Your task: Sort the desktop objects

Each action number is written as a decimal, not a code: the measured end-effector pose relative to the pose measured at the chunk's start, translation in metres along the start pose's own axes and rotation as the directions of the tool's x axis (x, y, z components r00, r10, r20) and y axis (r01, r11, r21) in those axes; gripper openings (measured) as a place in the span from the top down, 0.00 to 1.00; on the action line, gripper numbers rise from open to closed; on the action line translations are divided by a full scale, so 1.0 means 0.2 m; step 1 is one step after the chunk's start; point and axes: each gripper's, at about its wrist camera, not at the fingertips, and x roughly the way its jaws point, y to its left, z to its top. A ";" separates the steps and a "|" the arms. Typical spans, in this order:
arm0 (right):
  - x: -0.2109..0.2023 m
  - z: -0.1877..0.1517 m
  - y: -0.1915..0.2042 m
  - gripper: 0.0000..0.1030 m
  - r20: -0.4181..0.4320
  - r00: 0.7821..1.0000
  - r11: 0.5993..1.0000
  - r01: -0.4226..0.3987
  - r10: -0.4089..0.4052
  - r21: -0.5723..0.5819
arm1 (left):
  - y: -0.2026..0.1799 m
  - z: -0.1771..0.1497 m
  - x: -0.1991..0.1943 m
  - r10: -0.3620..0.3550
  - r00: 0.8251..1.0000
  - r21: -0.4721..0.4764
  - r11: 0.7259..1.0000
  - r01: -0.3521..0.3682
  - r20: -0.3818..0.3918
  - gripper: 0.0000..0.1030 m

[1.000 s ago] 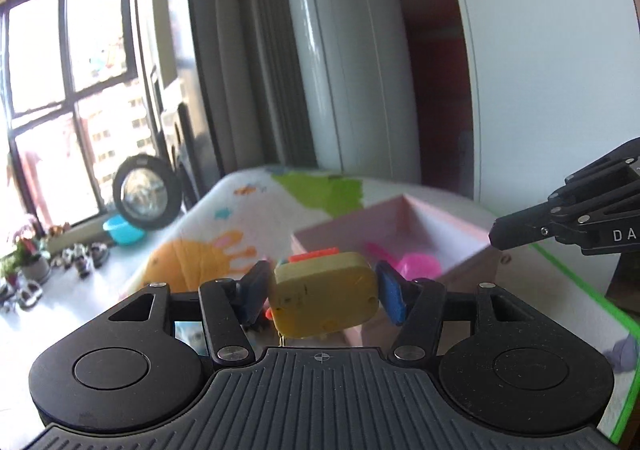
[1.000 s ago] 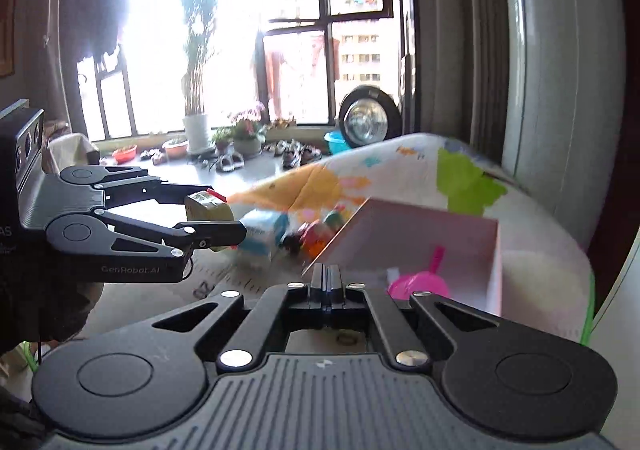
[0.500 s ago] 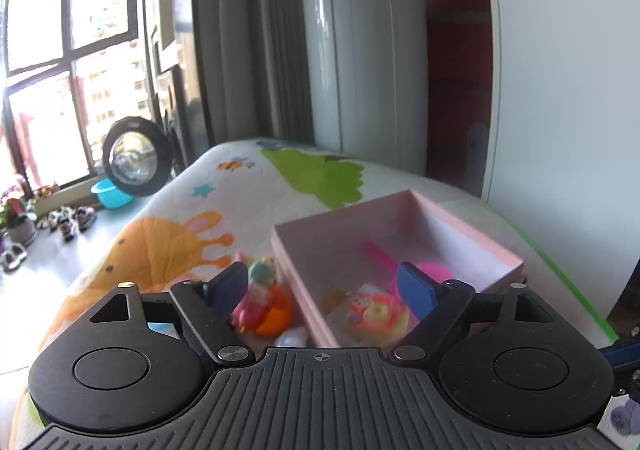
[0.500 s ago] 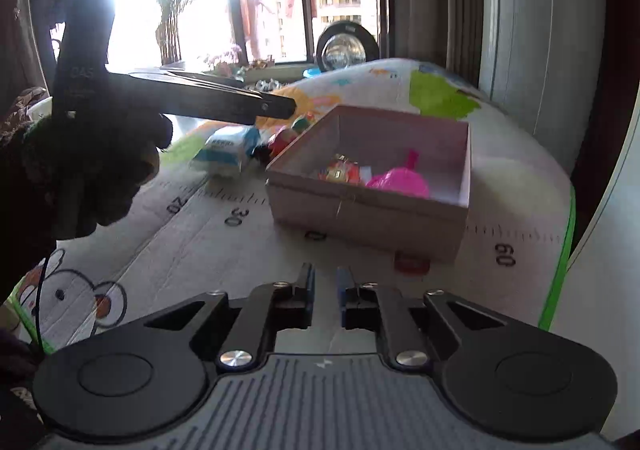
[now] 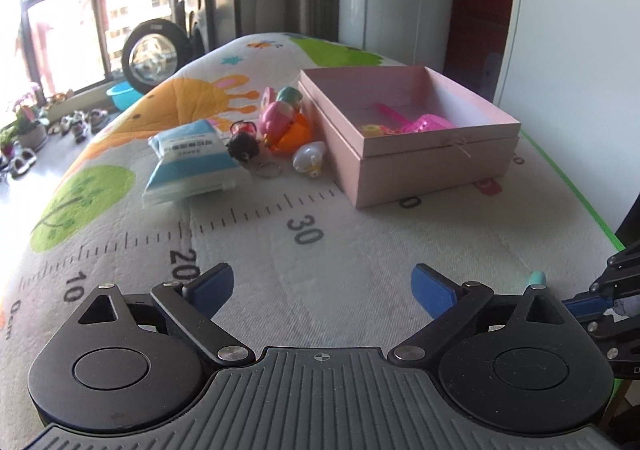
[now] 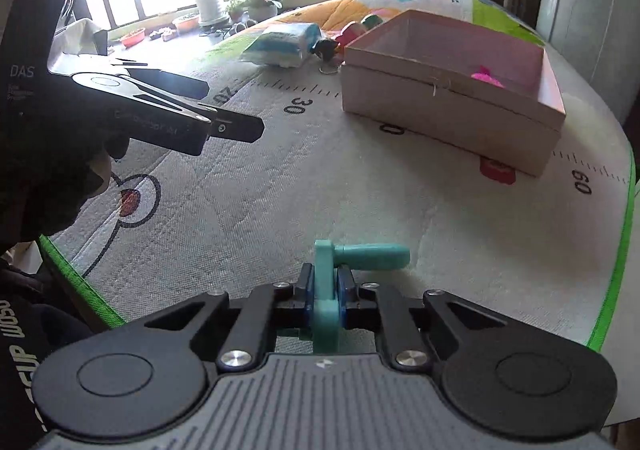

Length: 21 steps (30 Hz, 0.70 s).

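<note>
A pink open box point(image 5: 436, 153) point(image 6: 452, 105) sits on the printed play mat point(image 5: 320, 242) and holds a pink scoop point(image 5: 428, 124) and small toys. Left of it lie a blue-white tissue pack point(image 5: 192, 161) point(image 6: 280, 41), a dark furry keychain point(image 5: 244, 147), a pink-orange toy point(image 5: 284, 125) and a white egg toy point(image 5: 308, 161). My left gripper point(image 5: 322, 290) is open and empty, low over the mat's near part. My right gripper point(image 6: 324, 290) is shut on a teal plastic piece point(image 6: 360, 258) at the mat's near edge.
A small red piece point(image 6: 498, 171) lies at the box's near corner. The mat's green edge point(image 6: 616, 270) runs along the right. The left gripper's body point(image 6: 152, 109) shows in the right wrist view. Window, plants and a round mirror point(image 5: 154, 53) stand behind.
My left gripper let go of the yellow toy, opened and pulled back from the box toward the near mat. My right gripper came down and shut on the teal piece.
</note>
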 end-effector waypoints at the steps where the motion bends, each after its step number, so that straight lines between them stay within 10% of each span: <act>1: -0.01 0.01 0.01 0.89 0.019 1.000 1.000 0.013 -0.012 -0.014 | 0.01 0.00 -0.01 0.005 1.000 -0.008 1.000 -0.005 0.003 0.04; 15: -0.09 0.68 -0.38 0.88 0.326 0.903 0.960 0.276 -0.278 0.054 | 0.11 -0.05 0.05 0.017 1.000 -0.068 0.998 -0.017 -0.002 0.04; 21: 0.15 0.92 -0.64 0.46 0.270 0.917 0.941 0.230 -0.295 0.247 | 0.24 -0.08 0.04 0.098 0.995 -0.109 0.990 -0.094 0.032 0.02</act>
